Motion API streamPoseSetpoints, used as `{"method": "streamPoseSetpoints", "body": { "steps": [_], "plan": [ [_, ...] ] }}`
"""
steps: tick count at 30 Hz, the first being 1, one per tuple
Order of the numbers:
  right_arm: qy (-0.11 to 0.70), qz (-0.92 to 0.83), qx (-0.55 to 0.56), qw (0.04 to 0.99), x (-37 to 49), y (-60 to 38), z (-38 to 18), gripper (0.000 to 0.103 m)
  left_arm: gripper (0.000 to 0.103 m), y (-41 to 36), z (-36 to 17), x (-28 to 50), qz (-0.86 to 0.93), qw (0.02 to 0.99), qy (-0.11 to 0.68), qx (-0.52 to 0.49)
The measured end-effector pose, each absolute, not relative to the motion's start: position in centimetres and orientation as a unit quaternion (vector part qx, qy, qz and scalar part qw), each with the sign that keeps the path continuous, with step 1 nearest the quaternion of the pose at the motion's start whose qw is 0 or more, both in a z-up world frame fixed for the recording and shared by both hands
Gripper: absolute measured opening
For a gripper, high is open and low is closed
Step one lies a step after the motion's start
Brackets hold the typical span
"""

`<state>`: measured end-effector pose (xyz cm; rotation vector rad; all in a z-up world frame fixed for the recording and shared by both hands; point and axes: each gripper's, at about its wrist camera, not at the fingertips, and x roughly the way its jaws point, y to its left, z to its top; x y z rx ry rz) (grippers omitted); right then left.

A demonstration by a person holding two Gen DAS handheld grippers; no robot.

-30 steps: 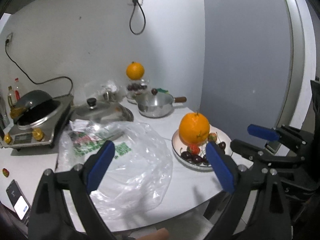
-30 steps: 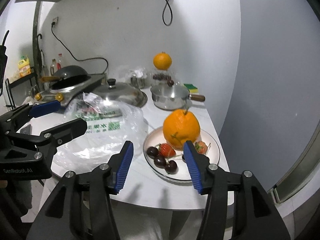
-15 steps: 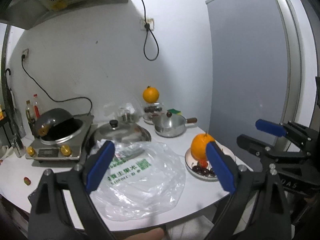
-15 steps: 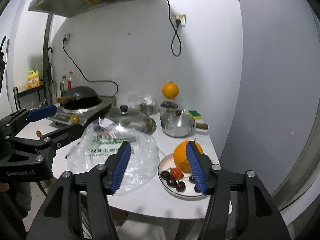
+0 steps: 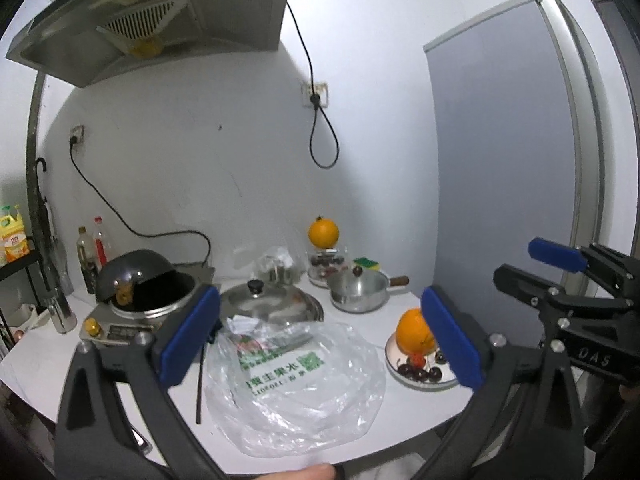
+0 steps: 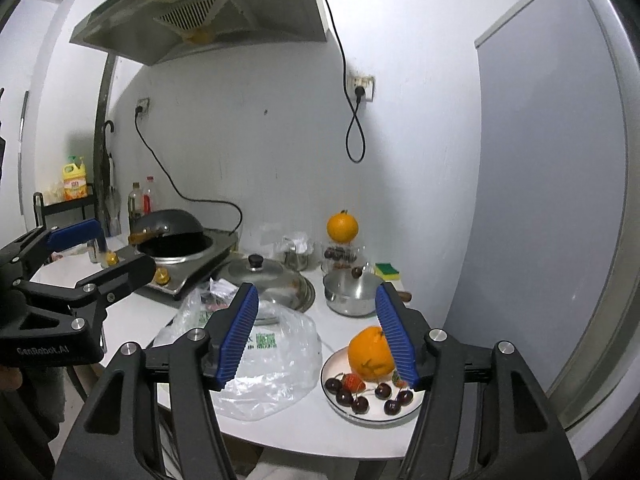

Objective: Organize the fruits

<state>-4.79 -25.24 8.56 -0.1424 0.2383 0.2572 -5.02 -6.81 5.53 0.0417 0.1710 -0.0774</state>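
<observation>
Large round orange (image 6: 370, 354), dark cherries (image 6: 352, 398): on white round plate (image 6: 374, 416), right front of white bench (image 5: 408, 416). Left tool (image 5: 320, 336), right tool (image 6: 318, 334): jaws wide apart, empty, held back. Risk: cherries rolling off plate if nudged.

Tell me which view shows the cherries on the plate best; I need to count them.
The right wrist view: the cherries lie spread across the plate, mostly unobstructed. In the left wrist view they look smaller, and the left gripper's finger hides part of the plate.
</observation>
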Motion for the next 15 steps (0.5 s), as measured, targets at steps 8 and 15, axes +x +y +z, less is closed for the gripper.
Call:
{"method": "streamPoseSetpoints", "body": {
  "steps": [8, 15],
  "plan": [
    [0.097, 0.128, -0.07, 0.985, -6.0, -24.9, 10.7, 0.071, 0.102, -6.1, 7.4, -6.7, -0.031, 0.997, 0.061, 0.021],
    [0.087, 0.134, -0.074, 0.984, -6.5, -24.3, 11.3, 0.071, 0.102, -5.4, 8.3, -7.6, -0.025, 0.998, 0.046, 0.021]
  ]
}}
